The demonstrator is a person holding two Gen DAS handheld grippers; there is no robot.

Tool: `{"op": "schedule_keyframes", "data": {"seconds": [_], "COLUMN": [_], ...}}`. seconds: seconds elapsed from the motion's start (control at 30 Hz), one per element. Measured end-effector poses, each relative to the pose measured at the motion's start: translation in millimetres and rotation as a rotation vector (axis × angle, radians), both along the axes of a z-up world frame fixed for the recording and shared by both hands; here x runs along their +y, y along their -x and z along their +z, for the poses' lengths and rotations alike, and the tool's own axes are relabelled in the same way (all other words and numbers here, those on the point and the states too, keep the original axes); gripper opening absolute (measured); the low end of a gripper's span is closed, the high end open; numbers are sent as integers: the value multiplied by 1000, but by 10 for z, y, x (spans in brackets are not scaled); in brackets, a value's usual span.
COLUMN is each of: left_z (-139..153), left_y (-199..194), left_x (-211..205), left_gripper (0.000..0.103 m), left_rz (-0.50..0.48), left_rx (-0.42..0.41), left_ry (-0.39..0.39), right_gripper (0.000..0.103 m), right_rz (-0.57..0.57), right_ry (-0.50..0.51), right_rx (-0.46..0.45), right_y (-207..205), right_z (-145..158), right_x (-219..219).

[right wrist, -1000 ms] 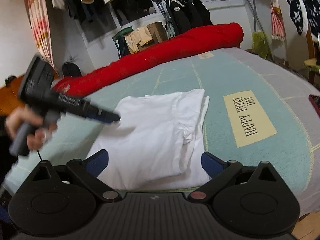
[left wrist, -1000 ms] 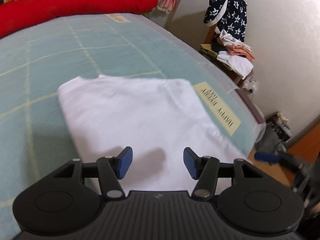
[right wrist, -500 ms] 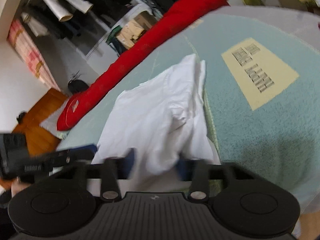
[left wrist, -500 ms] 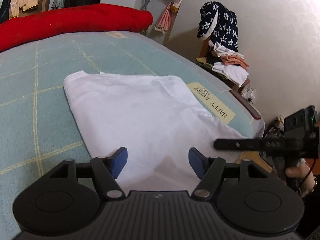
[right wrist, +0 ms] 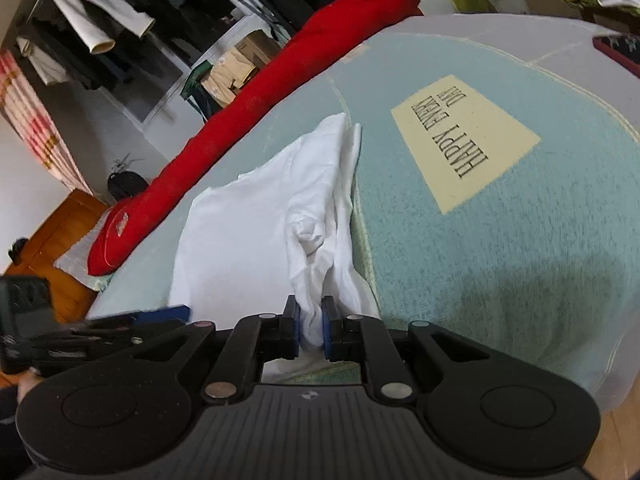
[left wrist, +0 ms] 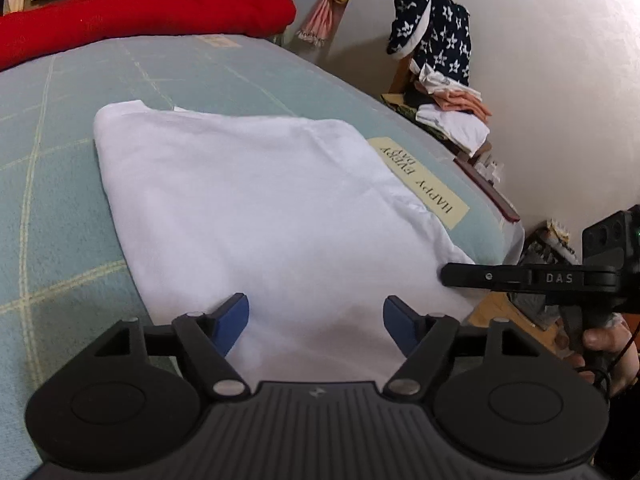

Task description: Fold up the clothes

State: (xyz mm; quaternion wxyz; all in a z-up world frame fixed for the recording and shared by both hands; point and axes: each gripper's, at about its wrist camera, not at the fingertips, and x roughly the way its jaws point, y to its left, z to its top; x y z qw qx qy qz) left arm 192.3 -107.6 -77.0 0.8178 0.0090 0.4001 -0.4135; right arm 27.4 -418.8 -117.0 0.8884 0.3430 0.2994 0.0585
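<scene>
1. White T-shirt [left wrist: 256, 208]: partly folded, lying flat on the bed [left wrist: 60, 200] near its front edge; one side edge bunched into a ridge of folds in the right wrist view
2. Left gripper [left wrist: 316, 320]: jaws apart and opening, blue pads [left wrist: 230, 318] low over the near hem of the shirt, cloth below and between them, not pinched
3. Right gripper [right wrist: 311, 322]: jaws drawn narrow, clamped on a bunched fold of the shirt at its near corner, by the bed edge
4. Bed cover: pale green with light grid lines; cream patch [right wrist: 464, 140] reading "HAPPY EVERY DAY" just beside the shirt
5. Red bolster [right wrist: 256, 120]: along the far side of the bed, well apart from the shirt
6. Star-print navy garment [left wrist: 432, 36]: draped above a pile of folded clothes [left wrist: 452, 116] by the wall
7. Hanging clothes [right wrist: 120, 20]: on a rack beyond the bolster
</scene>
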Motion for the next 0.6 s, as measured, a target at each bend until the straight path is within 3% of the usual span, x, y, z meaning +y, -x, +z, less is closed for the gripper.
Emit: {"op": "schedule_keyframes", "data": {"seconds": [0.13, 0.23, 0.4, 0.5, 0.6], "left_z": [198, 349, 403, 258, 88], "left_y": [-31, -178, -585, -767, -896], "left_x": [99, 178, 164, 51, -42], "left_gripper": [74, 74, 74, 74, 74], "left_rz": [10, 46, 89, 81, 74], "left_rx": [-39, -93, -130, -130, -132], "left_ry": [26, 23, 3, -34, -68], "right_gripper": [29, 48, 71, 73, 72], "right_rz": [-18, -27, 83, 155, 170], "right_ry": [82, 196, 355, 413, 441], "right_rx": [-15, -65, -147, -128, -52], "right_y": [80, 71, -243, -549, -744], "right_z": [213, 473, 717, 617, 384], "right_x": [-1, 49, 374, 561, 603]}}
